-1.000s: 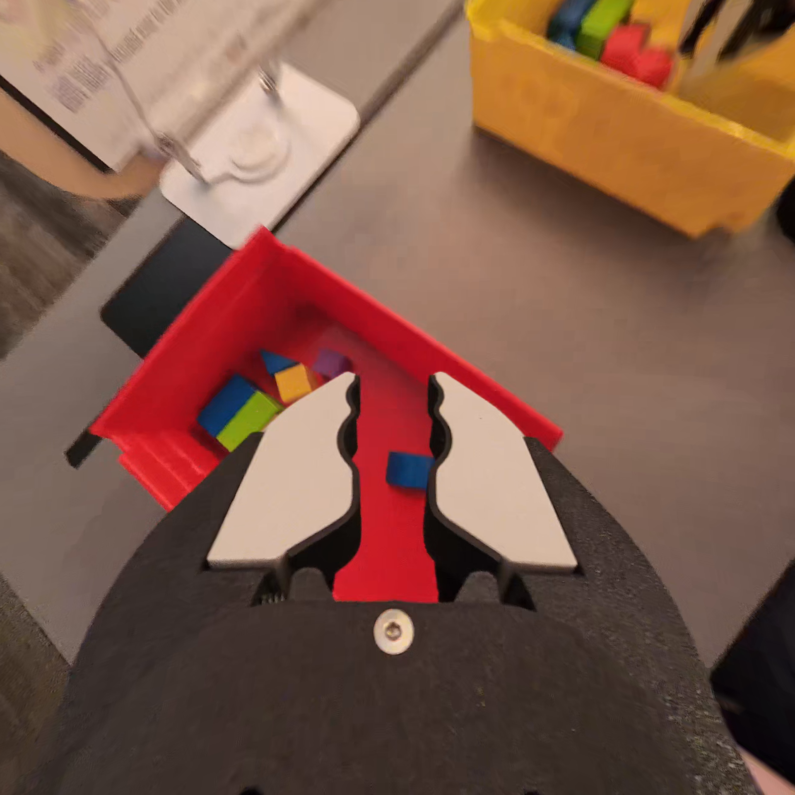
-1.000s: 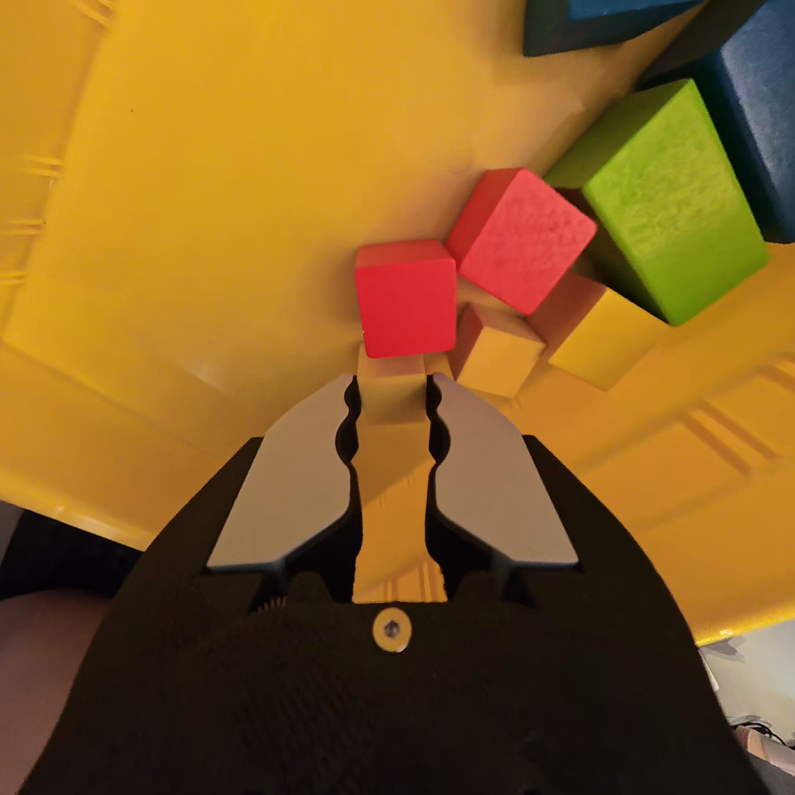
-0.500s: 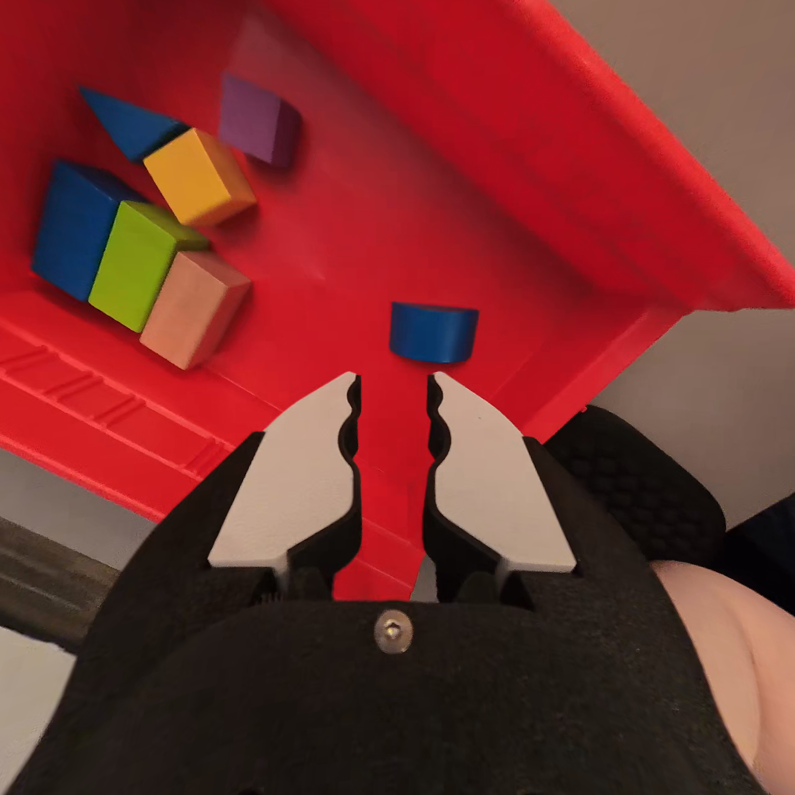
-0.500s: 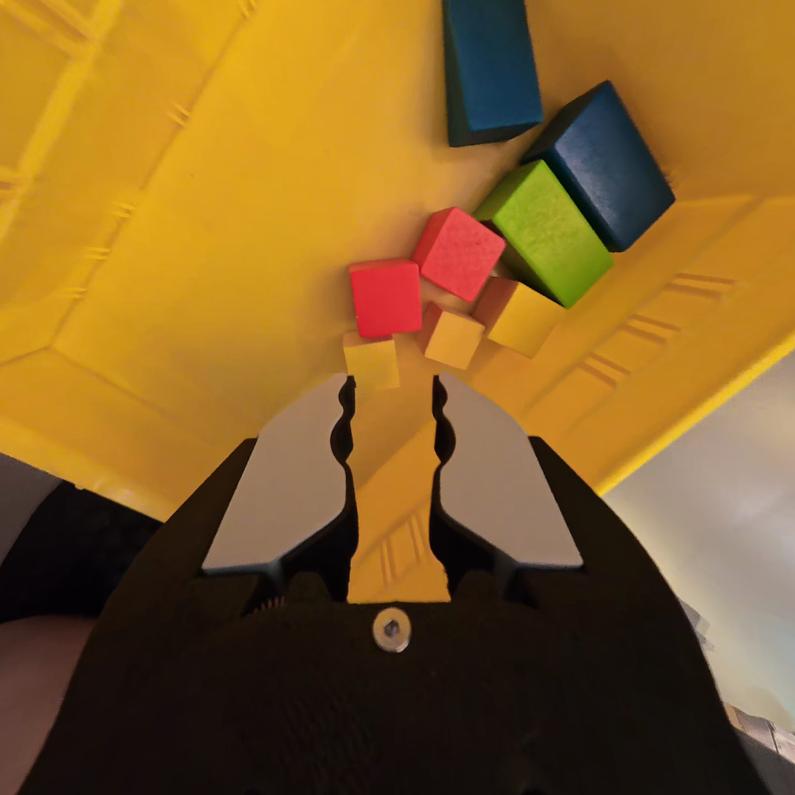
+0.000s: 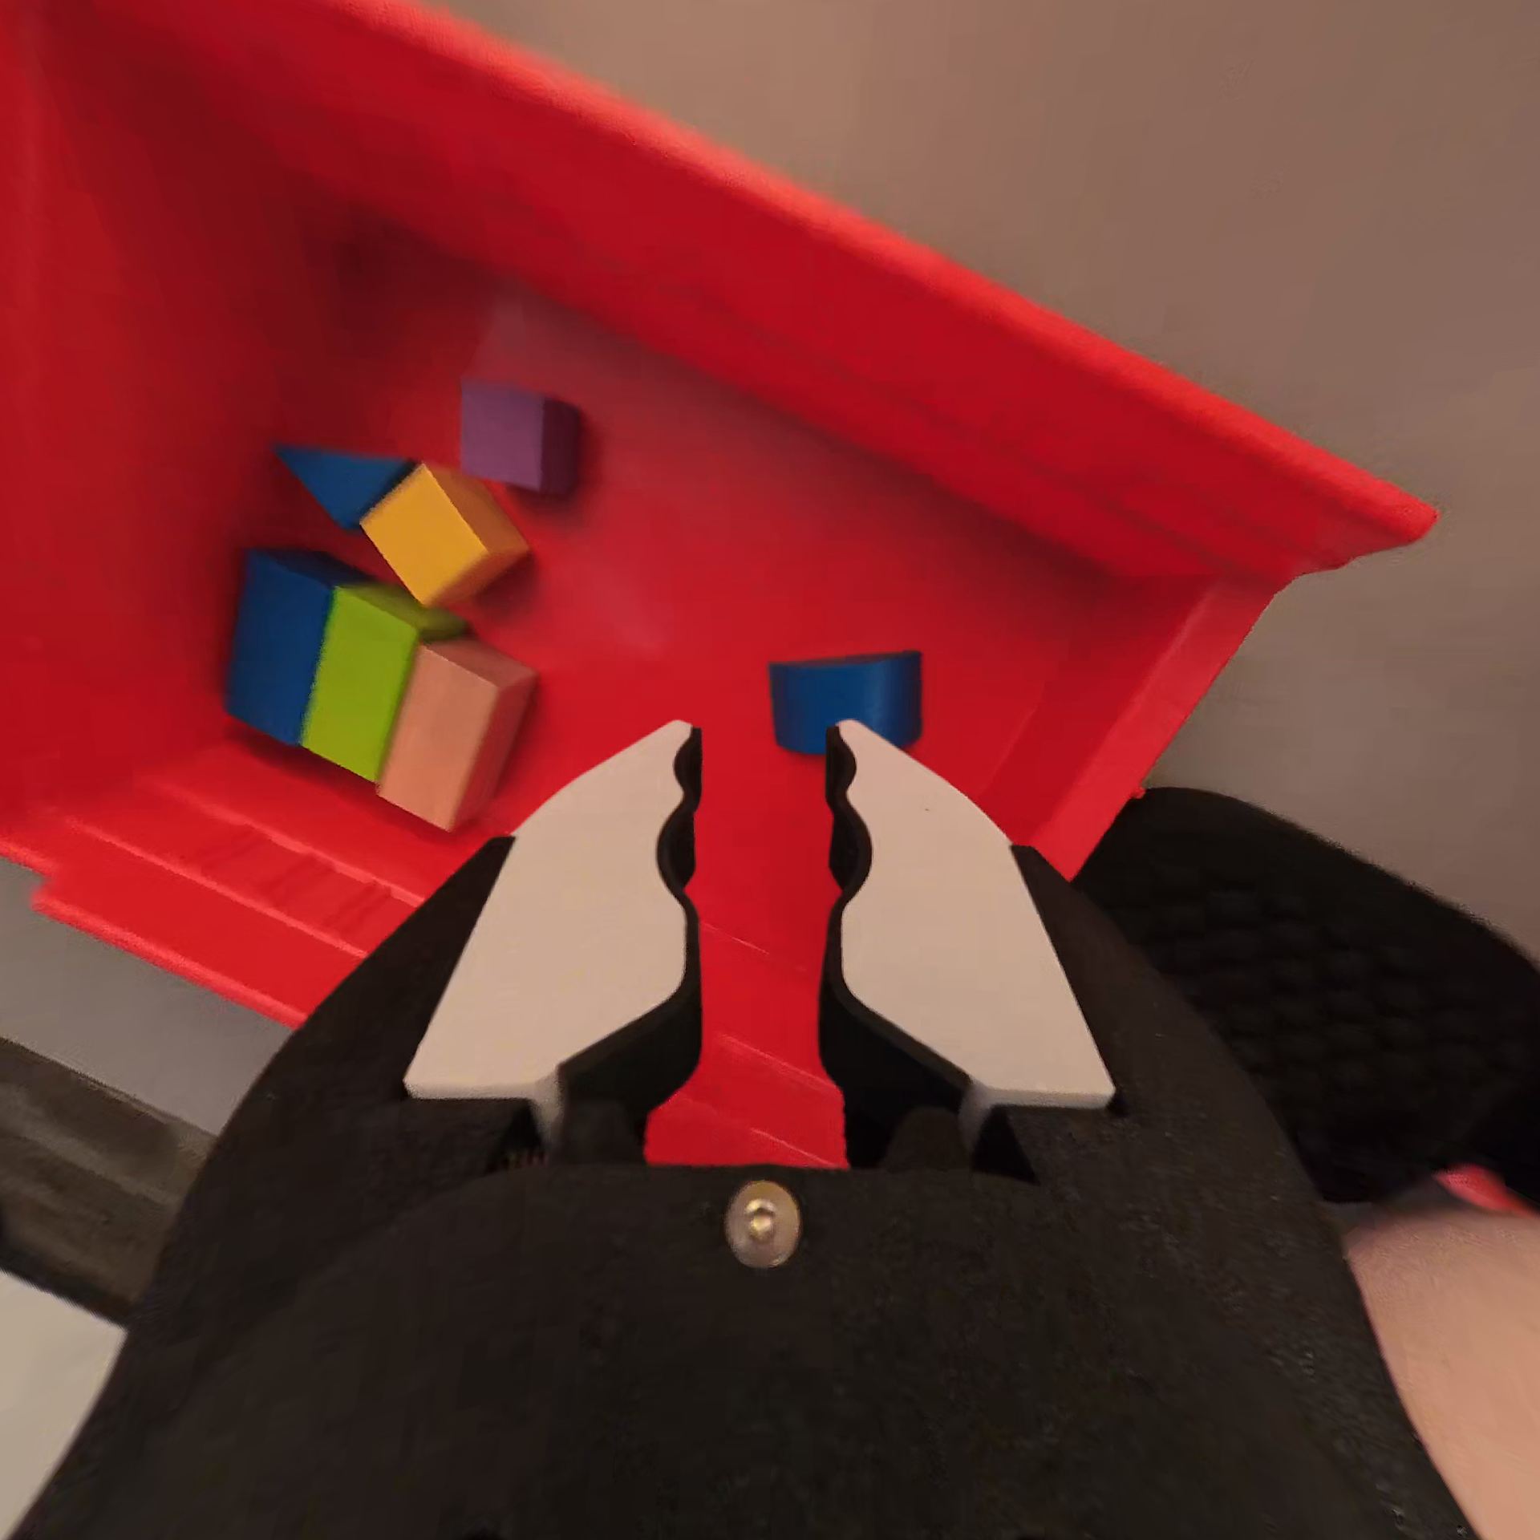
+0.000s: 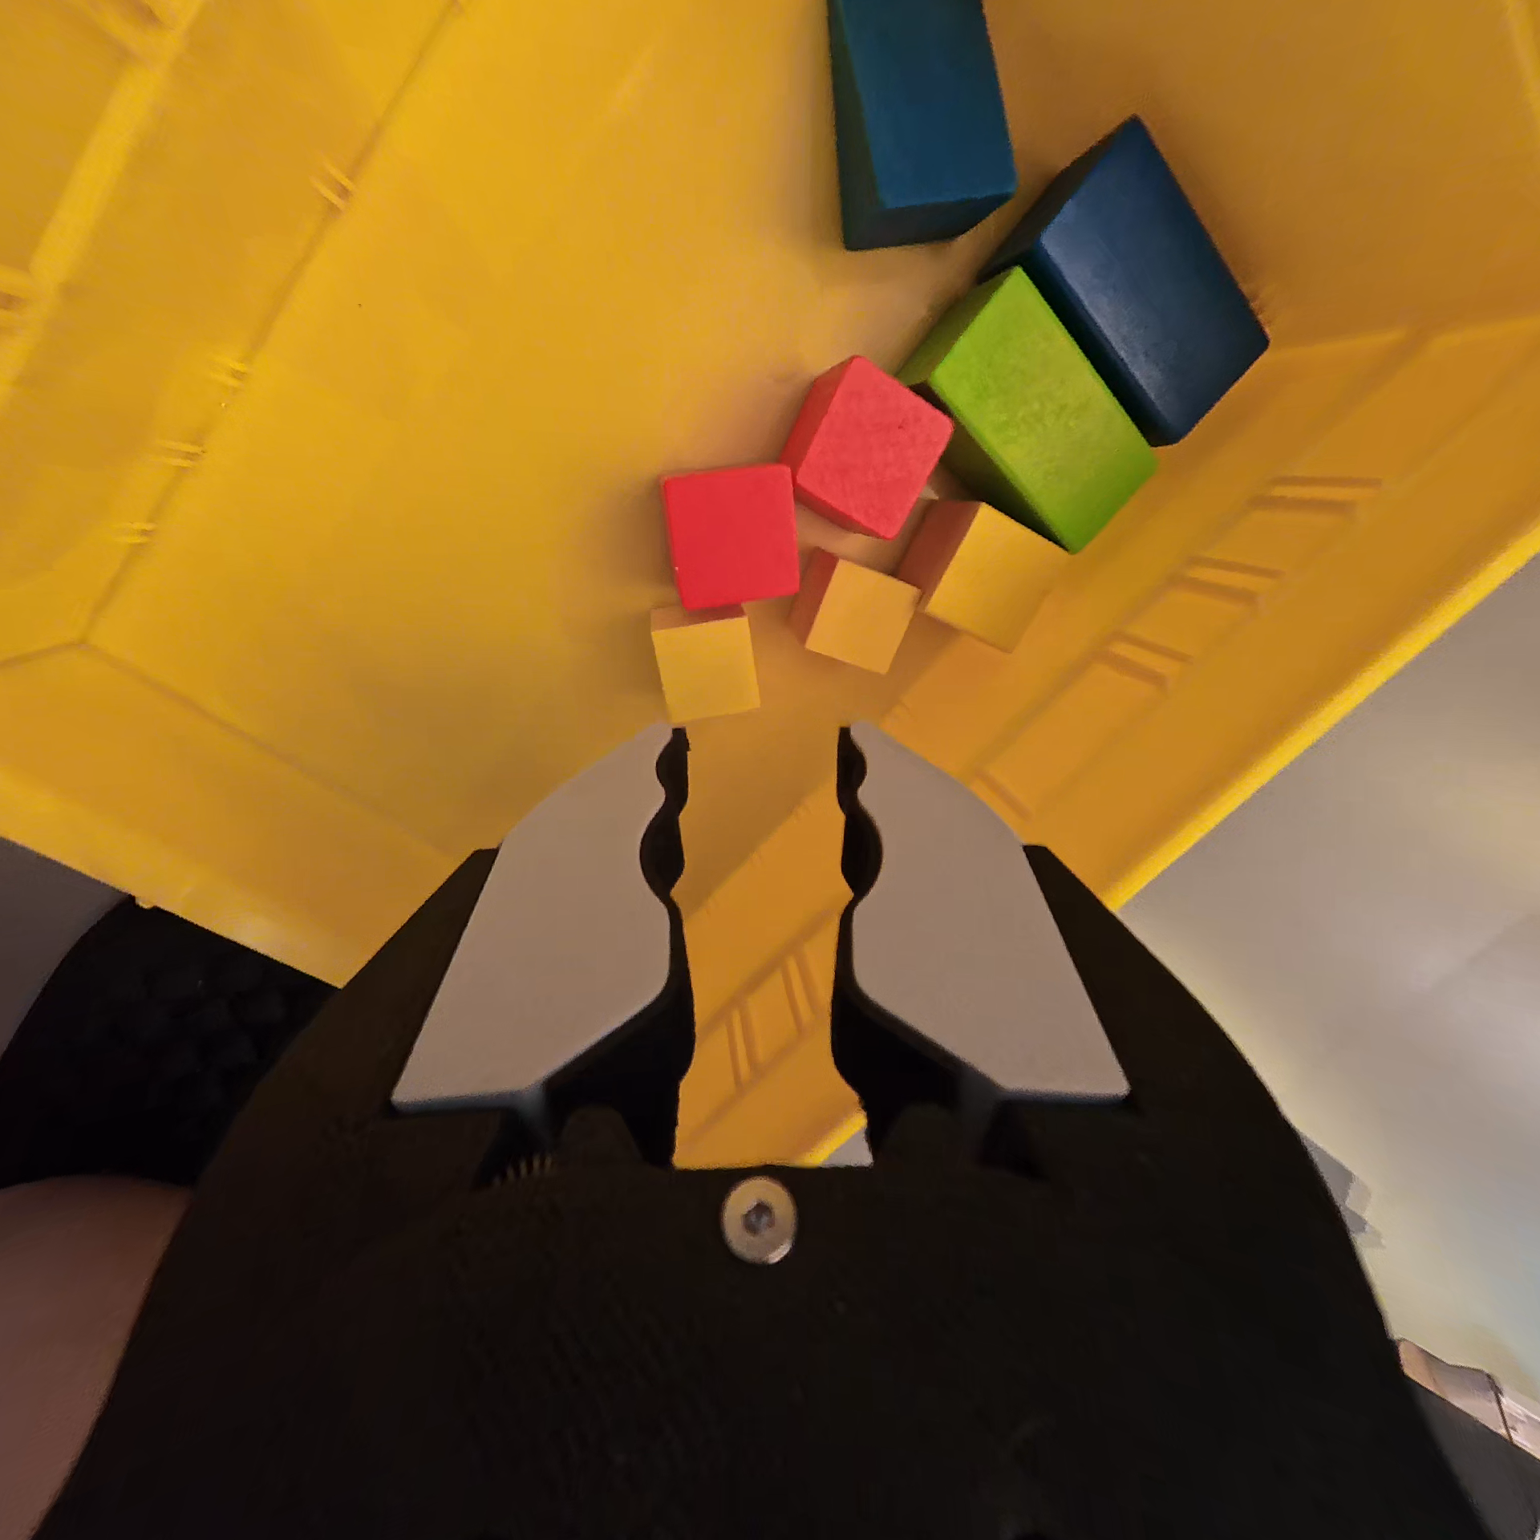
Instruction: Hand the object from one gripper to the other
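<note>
My left gripper point(image 5: 762, 733) is open and empty above the red bin point(image 5: 958, 400). A blue half-round block point(image 5: 846, 696) lies just past its right fingertip. The bin also holds a purple block point(image 5: 517, 437), a yellow cube point(image 5: 442, 533), a blue wedge point(image 5: 337, 483), and a blue point(image 5: 275, 642), green point(image 5: 362, 675) and tan block point(image 5: 454, 725) side by side. My right gripper point(image 6: 762, 737) is open and empty over the yellow bin point(image 6: 375, 417). A small yellow cube point(image 6: 704, 667) sits just past its left fingertip, below a red cube point(image 6: 729, 533).
The yellow bin also holds a second red cube point(image 6: 867, 446), two more yellow blocks point(image 6: 858, 617), a green block point(image 6: 1033, 408) and two dark blue blocks point(image 6: 1142, 275). A grey tabletop point(image 5: 1167, 167) lies beyond the red bin. A black glove point(image 5: 1333, 983) shows at the right.
The left gripper dropped in close over the red bin, then pulled back a little. The right gripper backed away from the blocks in the yellow bin. Both stayed open and empty.
</note>
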`<state>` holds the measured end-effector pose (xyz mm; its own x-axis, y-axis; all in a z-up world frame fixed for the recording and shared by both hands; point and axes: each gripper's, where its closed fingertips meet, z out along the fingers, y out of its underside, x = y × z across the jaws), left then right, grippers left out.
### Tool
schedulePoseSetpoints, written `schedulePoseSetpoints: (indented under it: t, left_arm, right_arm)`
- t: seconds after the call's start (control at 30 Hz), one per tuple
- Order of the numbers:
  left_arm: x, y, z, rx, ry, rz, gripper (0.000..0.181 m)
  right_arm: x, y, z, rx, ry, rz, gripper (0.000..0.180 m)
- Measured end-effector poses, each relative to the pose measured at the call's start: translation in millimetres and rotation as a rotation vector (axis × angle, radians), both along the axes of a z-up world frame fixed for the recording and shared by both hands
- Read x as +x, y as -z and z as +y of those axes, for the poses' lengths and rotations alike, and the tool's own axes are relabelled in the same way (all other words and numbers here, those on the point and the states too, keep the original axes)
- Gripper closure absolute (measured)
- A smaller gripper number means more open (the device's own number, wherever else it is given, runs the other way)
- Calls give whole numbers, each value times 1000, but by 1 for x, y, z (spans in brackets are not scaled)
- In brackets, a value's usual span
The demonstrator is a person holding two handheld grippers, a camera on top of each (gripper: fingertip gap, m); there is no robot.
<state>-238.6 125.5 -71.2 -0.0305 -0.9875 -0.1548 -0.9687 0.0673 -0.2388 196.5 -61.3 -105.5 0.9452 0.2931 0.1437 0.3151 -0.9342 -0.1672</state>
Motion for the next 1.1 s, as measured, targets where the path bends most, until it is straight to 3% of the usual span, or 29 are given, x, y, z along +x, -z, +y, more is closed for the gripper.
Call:
schedulePoseSetpoints:
  t: [0.23,0.3,0.4,0.47,0.6,0.87,1.1]
  left_arm:
    - [-7,-4,-16,57,412,28,159]
    - [-7,-1,-13,110,475,32,151]
    - [-2,9,-18,94,548,14,152]
    - [0,19,-14,132,607,48,136]
    - [4,35,-20,134,756,81,128]
    - [-6,64,-21,77,932,136,133]
    - [-7,69,-22,14,976,131,137]
  right_arm:
    - [6,-3,3,34,15,11,144]
    - [5,-2,5,37,12,12,144]
    - [4,0,4,21,7,-4,144]
    - [5,1,4,15,10,-18,144]
    - [6,-1,3,21,19,-33,144]
    - [9,1,1,15,42,-36,144]
    - [2,-10,4,33,18,-65,144]
